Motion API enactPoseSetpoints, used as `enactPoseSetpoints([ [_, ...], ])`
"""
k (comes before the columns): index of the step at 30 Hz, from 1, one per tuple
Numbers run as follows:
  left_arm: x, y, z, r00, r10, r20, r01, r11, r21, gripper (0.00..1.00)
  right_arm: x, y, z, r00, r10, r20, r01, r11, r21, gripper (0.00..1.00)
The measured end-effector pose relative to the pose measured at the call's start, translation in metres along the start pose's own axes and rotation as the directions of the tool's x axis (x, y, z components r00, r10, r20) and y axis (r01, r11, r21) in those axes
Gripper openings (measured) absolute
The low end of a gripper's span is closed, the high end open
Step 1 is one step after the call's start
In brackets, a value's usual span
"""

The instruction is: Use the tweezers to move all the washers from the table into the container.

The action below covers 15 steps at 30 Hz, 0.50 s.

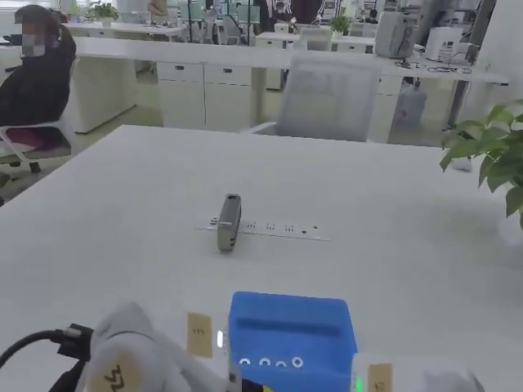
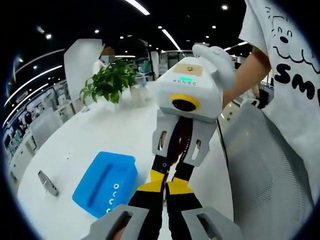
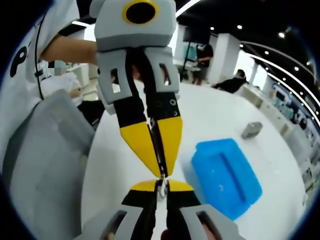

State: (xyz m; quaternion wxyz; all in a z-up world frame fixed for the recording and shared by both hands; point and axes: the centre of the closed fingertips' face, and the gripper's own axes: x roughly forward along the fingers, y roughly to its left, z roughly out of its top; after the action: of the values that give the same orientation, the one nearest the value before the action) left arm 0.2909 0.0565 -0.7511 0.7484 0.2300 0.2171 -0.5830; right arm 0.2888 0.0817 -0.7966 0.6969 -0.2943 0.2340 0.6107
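In the right gripper view we saw the left gripper [image 3: 160, 170] and right gripper [image 3: 161, 188] meeting tip to tip at centre. Both sets of jaws were pressed onto a thin strip, probably the tweezers [image 3: 161, 180], lying lengthwise. The container [image 3: 225, 175], holding washers [image 1: 270, 362], sat lower right.

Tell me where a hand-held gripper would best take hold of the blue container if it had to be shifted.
Probably the far rim of the blue container, from straight above, one jaw inside and one outside the wall. It is an open-topped box with upright walls, and the washers lie in a row along its near side, so the far wall keeps the jaws off them.
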Motion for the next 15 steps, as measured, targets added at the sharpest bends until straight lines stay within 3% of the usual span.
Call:
enactPoseSetpoints([
  [5, -0.001, -0.001, 0.009, 0.9999, -0.002, 0.014, 0.001, 1.000, 0.011, 0.00, -0.011, -0.001, 0.003, 0.9998, -0.017, 0.003, 0.017, 1.000, -0.006, 0.01],
  [9, -0.002, 0.004, 0.020, 0.9973, 0.041, 0.062, -0.040, 0.999, -0.012, 0.00, -0.021, -0.007, 0.006, 0.9990, -0.042, 0.013, 0.042, 0.999, -0.002, 0.01],
  [13, -0.008, 0.012, 0.035, 0.9875, 0.095, 0.126, -0.081, 0.991, -0.107, 0.00, -0.030, -0.016, 0.013, 0.9965, -0.074, 0.040, 0.073, 0.997, 0.024, 0.01],
  [15, -0.014, 0.017, 0.042, 0.9780, 0.126, 0.166, -0.098, 0.981, -0.166, 0.06, -0.035, -0.021, 0.020, 0.9938, -0.089, 0.067, 0.085, 0.995, 0.055, 0.01],
])
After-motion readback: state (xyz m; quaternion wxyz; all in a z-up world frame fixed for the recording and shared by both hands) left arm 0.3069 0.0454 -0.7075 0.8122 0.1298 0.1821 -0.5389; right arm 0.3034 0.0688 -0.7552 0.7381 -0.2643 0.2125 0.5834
